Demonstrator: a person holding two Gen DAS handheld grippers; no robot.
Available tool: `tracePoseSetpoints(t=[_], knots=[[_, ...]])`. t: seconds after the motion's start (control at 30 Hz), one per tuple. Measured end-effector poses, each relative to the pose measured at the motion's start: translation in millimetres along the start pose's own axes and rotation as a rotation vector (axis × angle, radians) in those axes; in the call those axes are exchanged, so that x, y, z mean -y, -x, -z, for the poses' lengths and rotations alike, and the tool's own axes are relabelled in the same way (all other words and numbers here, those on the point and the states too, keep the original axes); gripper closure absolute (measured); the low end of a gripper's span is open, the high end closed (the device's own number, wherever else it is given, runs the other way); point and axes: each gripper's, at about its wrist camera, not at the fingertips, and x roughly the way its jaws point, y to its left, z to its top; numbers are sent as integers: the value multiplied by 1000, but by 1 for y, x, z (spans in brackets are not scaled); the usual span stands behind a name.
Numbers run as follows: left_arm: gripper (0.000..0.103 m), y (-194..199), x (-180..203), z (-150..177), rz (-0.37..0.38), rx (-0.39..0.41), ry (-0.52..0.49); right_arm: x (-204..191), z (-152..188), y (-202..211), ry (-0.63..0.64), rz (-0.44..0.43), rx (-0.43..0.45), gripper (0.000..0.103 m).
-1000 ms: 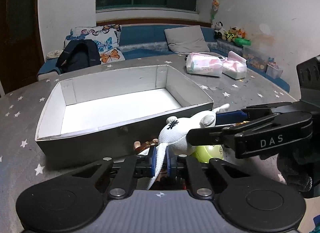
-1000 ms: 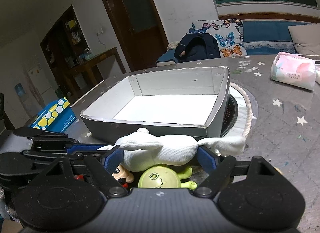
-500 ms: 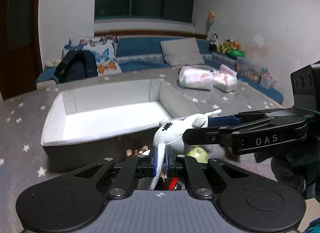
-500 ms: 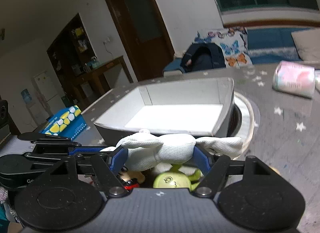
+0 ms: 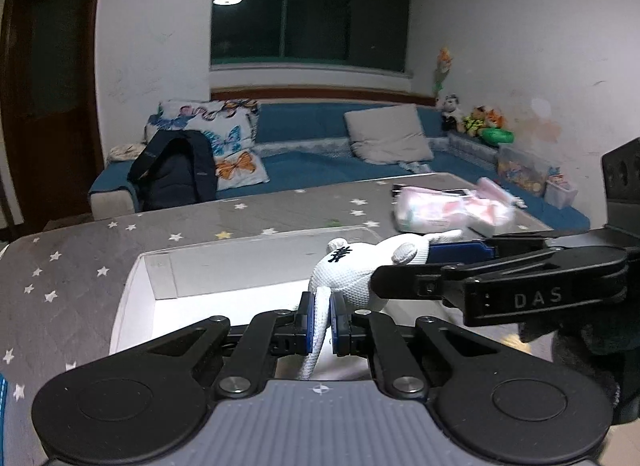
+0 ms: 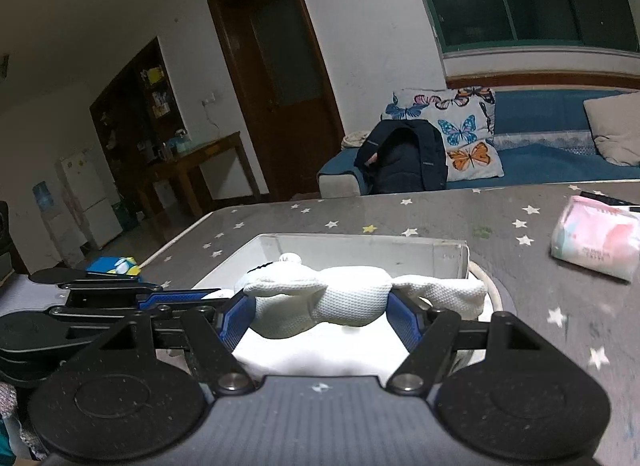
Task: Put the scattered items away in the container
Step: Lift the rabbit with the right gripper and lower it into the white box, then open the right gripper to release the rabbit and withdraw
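Observation:
Both grippers hold one white knitted plush toy (image 5: 348,274) in the air over the white-lined grey box (image 5: 224,266). My left gripper (image 5: 322,324) is shut on a thin limb of the toy. My right gripper (image 6: 320,316) is shut on the toy's body (image 6: 324,302), which lies crosswise between its blue pads. In the left wrist view the right gripper (image 5: 460,262) reaches in from the right. In the right wrist view the left gripper (image 6: 180,296) comes in from the left. The box (image 6: 360,250) lies below and ahead.
Pink tissue packs (image 5: 448,211) lie on the grey star-patterned table (image 5: 260,213) to the right, and one shows in the right wrist view (image 6: 596,242). A blue and yellow box (image 6: 116,266) sits off the table's left side. A blue sofa (image 5: 320,137) stands behind.
Both grippers have lifted the plush toy and carried it forward from in front of the box to above its inside. The green toy and small figure below have dropped out of view.

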Motion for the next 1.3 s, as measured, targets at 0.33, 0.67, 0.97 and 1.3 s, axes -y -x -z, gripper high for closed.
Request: tracePoseSetpoints(t=[0.33, 0.67, 0.97, 1.3], knots=[[94, -65, -40, -16, -45, -134, 67, 18, -12, -80, -88, 29, -143, 30], [91, -92, -64, -6, -102, -214, 122, 14, -16, -120, -78, 53, -235, 30], [82, -85, -67, 0, -138, -223, 133, 14, -14, -110, -65, 67, -238, 27], [80, -61, -62, -1, -161, -177, 148, 8, -12, -81, -12, 84, -188, 26]])
